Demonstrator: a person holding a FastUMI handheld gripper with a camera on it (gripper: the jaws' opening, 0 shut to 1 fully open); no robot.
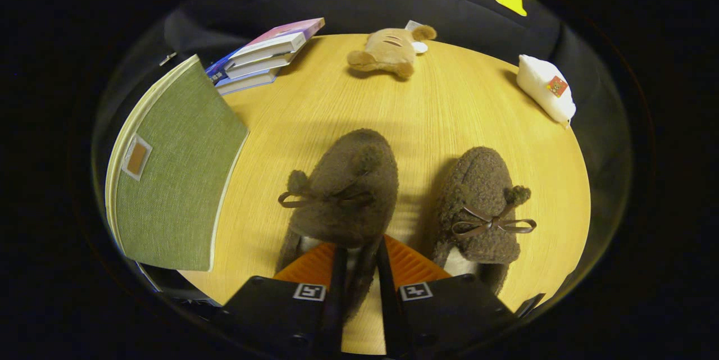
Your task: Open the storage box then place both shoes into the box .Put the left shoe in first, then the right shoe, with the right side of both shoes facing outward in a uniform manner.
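Note:
Two brown fuzzy slippers with bows lie on the wooden table. My gripper (359,247) is shut on the collar edge of the left slipper (348,186), which hangs slightly lifted and tilted just ahead of the fingers. The right slipper (480,203) rests flat on the table, to the right of my fingers and apart from them. The green fabric storage box (174,163) stands to the left of the slippers, its lid side facing me; whether it is open I cannot tell.
A stack of books (264,54) lies beyond the box at the table's back left. A tan plush toy (387,52) sits at the back middle, and a white pouch (546,87) at the back right edge. Bare wood (438,118) stretches beyond the slippers.

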